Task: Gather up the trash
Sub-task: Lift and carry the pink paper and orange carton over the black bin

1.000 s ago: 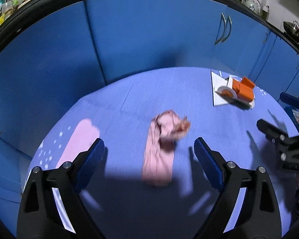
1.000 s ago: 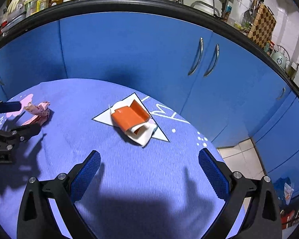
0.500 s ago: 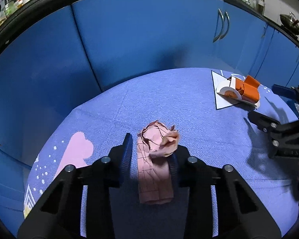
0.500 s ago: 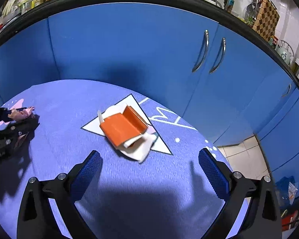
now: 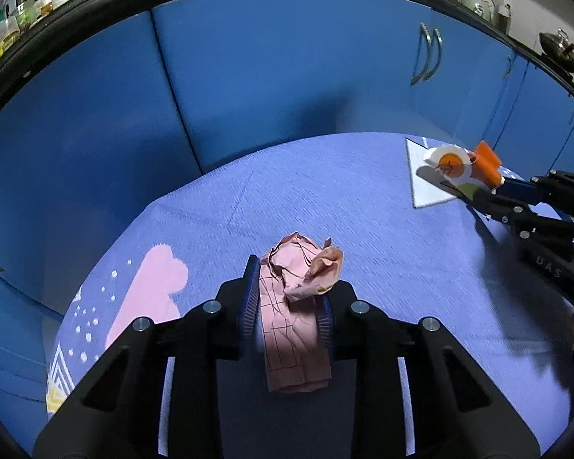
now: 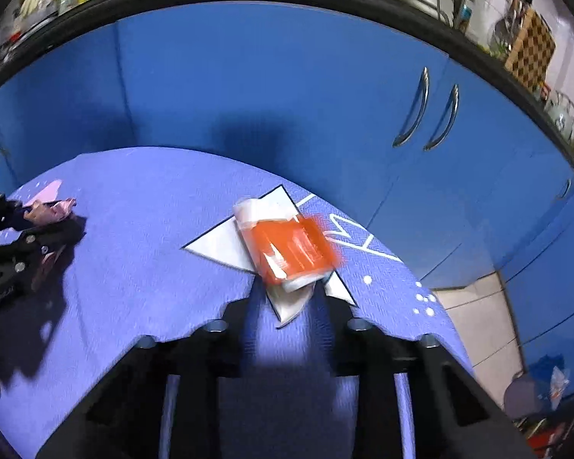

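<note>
My left gripper [image 5: 287,302] is shut on a crumpled pink paper wrapper [image 5: 298,298] that lies on the blue-violet mat [image 5: 325,199]. The wrapper also shows at the far left of the right wrist view [image 6: 49,208], between the left gripper's fingers. My right gripper [image 6: 287,302] has closed around the lower edge of an orange and white packet [image 6: 291,252] lying on a white triangle printed on the mat. The packet also shows in the left wrist view [image 5: 463,168] with the right gripper [image 5: 493,191] at it.
Blue cabinet doors [image 6: 287,88] with metal handles [image 6: 428,114] stand behind the mat. The mat's right edge drops to a tiled floor [image 6: 478,313]. A pink cloud print [image 5: 153,298] marks the mat's left side.
My left gripper closed on the pink wrapper. My right gripper moved forward to the orange packet and closed from wide open onto its lower edge.
</note>
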